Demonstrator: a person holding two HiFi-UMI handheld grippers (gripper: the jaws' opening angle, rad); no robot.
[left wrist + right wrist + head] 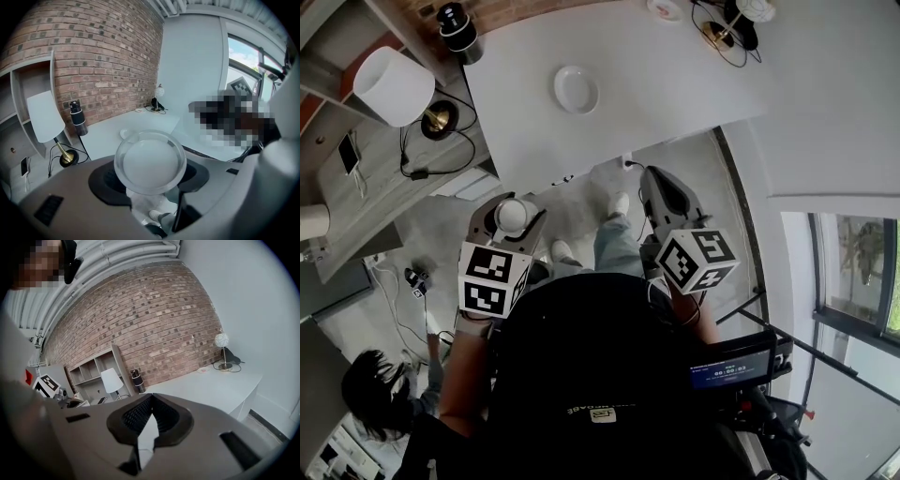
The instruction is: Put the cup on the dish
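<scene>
The left hand-held gripper (508,211) is grasping the clear glass cup (150,161), best keeping it level while nearing the small white round dish (576,89); the right hand-held gripper (151,401) is hanging clenched, empty

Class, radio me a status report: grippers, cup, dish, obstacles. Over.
Left gripper shut on clear round cup, short of table. Right gripper shut, empty. Small white dish bare on white table; nothing near it.

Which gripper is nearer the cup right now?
Left. The left gripper is clamped on the cup, holding it in the air short of the table. The right gripper is empty, off to the cup's right, not touching it.
</scene>
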